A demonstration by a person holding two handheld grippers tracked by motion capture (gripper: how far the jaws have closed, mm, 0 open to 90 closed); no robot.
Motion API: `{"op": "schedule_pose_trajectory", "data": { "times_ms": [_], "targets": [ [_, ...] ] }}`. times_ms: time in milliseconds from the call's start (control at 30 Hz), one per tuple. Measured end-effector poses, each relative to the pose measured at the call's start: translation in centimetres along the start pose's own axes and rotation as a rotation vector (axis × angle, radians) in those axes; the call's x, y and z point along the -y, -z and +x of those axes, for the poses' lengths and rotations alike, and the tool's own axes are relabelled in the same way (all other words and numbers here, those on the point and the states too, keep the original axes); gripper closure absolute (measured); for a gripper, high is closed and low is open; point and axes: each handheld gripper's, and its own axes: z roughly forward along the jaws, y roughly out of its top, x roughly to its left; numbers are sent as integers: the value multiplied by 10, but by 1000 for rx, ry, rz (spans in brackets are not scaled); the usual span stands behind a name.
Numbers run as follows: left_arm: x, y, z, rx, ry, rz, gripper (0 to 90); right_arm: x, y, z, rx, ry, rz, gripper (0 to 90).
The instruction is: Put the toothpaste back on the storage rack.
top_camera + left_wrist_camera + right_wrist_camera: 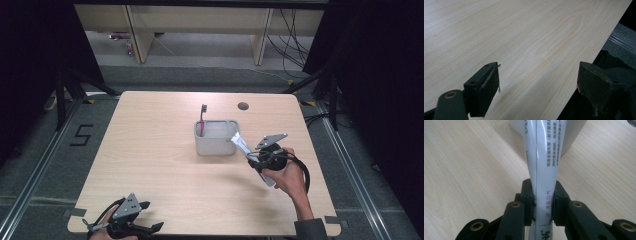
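Toothpaste tube between right gripper fingers.

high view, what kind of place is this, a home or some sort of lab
Most likely a lab or recording setup, not a home: a bare wooden table ringed by black curtains, loose cables on the grey floor, and a taped number five beside the table.

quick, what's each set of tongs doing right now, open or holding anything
Left tongs: open, nothing between the jaws, over the table's near edge.
Right tongs: shut on the white toothpaste tube, beside the grey container.
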Motion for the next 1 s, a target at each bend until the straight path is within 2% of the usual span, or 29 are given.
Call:
{"op": "schedule_pose_trajectory", "data": {
  "times_ms": [33, 67, 100, 133, 167, 200, 267, 367, 400, 467, 500, 533, 567, 633, 667, 767, 800, 833, 867, 1000],
  "targets": [
    [0, 0, 0, 5, 6, -2, 176, 1, 0, 0, 3, 3, -26, 756],
    [0, -1, 0, 3, 5, -3, 176, 1, -2, -2, 1, 32, -61, 756],
    [0, 0, 0, 0, 0, 1, 176, 1, 0, -3, -13, 30, -46, 756],
    [0, 0, 0, 1, -7, 2, 176, 1, 0, -2, -5, 32, -59, 756],
    [0, 0, 0, -2, -10, 7, 176, 1, 2, -1, 5, 15, -59, 756],
    [0, 0, 0, 0, -10, 4, 176, 1, 1, -1, 5, 14, -83, 755],
    [-1, 2, 1, -3, -24, 16, 176, 0, 3, -2, -4, 23, -92, 755],
    [0, 1, 0, 0, -6, 2, 176, -1, 4, 1, 5, 9, -111, 755],
    [0, 1, 0, 0, -6, 1, 176, -1, 6, 2, -8, -11, -98, 755],
    [0, 1, 0, 0, 2, -4, 176, -2, 7, 3, -3, -24, -124, 755],
    [0, 1, 0, 0, 2, -4, 176, -3, 8, 2, -4, -19, -123, 755],
    [0, 1, 0, 0, -5, 2, 176, -3, 7, 2, 7, -12, -153, 755],
    [0, 1, 0, -2, -9, 4, 176, -4, 10, 2, -8, -12, -139, 755],
    [0, 1, 0, 0, -4, 0, 176, -5, 10, 3, -5, -25, -171, 755],
    [0, 1, 0, 0, -5, 0, 176, -5, 12, 3, -16, -23, -160, 755],
    [0, 1, 0, -6, -7, 5, 176, -8, 15, 2, -24, -1, -192, 755],
    [0, 1, 1, -9, -18, 15, 176, -8, 16, 3, -14, -25, -194, 755],
    [0, 1, 0, -1, -5, 2, 176, -8, 16, 2, -11, -18, -212, 755],
    [0, 1, 0, -1, -5, 1, 176, -9, 17, 1, -19, -19, -219, 755],
    [0, 1, 0, -5, -6, 5, 176, -10, 20, 0, -2, -31, -247, 755]
  ]
}}
